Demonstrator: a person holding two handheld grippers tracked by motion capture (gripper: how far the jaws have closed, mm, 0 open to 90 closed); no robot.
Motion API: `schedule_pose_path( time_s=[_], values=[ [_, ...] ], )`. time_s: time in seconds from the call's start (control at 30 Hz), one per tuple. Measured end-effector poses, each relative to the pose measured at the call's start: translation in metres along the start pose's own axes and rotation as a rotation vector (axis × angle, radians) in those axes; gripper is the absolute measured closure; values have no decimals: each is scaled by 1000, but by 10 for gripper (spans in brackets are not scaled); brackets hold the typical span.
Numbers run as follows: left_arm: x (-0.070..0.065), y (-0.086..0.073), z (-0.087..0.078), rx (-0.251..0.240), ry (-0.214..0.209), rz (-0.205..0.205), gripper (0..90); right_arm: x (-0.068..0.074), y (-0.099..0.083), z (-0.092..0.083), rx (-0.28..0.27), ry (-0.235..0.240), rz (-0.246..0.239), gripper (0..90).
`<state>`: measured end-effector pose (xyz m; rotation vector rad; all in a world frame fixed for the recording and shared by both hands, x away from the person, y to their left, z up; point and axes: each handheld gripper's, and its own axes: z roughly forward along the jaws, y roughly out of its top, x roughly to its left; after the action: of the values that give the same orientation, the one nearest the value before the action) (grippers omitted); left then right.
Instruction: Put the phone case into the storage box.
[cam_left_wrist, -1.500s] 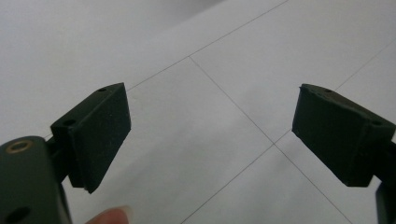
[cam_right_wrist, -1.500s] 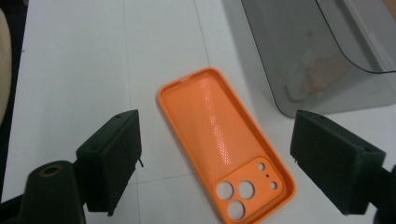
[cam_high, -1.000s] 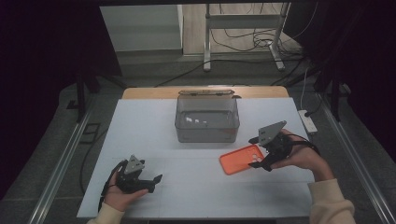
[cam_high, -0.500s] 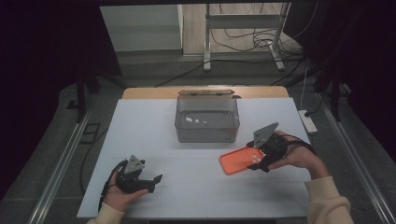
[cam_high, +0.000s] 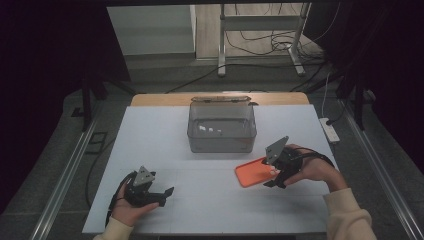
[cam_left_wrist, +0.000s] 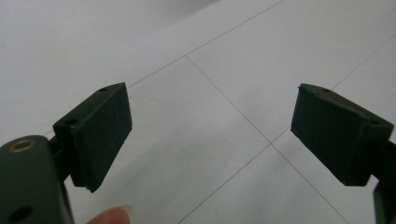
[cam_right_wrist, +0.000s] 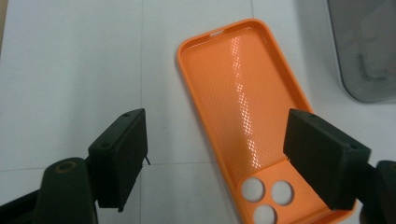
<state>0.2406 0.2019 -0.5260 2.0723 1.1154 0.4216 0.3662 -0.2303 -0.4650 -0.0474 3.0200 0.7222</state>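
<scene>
An orange phone case (cam_high: 252, 172) lies inside-up on the white table, right of centre. In the right gripper view the phone case (cam_right_wrist: 243, 107) has its three camera holes nearest me. My right gripper (cam_high: 270, 177) hangs low over that end with its jaws wide; they have just been closing a little. The case's camera end lies between and under the right gripper (cam_right_wrist: 217, 121), and the pads do not press on it. My left gripper (cam_high: 162, 195) rests at the front left. The left gripper (cam_left_wrist: 212, 91) is open over bare table.
A clear plastic box (cam_high: 222, 127) with a few small white bits inside stands behind the case; its corner (cam_right_wrist: 369, 46) is close by. A power strip (cam_high: 330, 131) lies off the table's right edge. The white table sheet (cam_high: 160, 140) ends in a wooden strip (cam_high: 150, 99).
My right gripper has sunk toward the table and shifted slightly left, over the case. The case, the box and the left gripper have stayed put.
</scene>
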Motion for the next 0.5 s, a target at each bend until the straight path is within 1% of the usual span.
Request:
schedule_pose_path(
  time_s=[0.1, 0.23, 0.5],
  values=[
    [0, 0, 0, 3, 1, 3, 128, 1, 0, 2, 8, 7, -8, 230],
    [0, 0, 0, 0, 7, 3, 129, 1, 0, 9, 36, 13, -17, 232],
    [0, 0, 0, -1, 7, 7, 133, 0, 0, 11, 49, 10, -20, 237]
  ],
)
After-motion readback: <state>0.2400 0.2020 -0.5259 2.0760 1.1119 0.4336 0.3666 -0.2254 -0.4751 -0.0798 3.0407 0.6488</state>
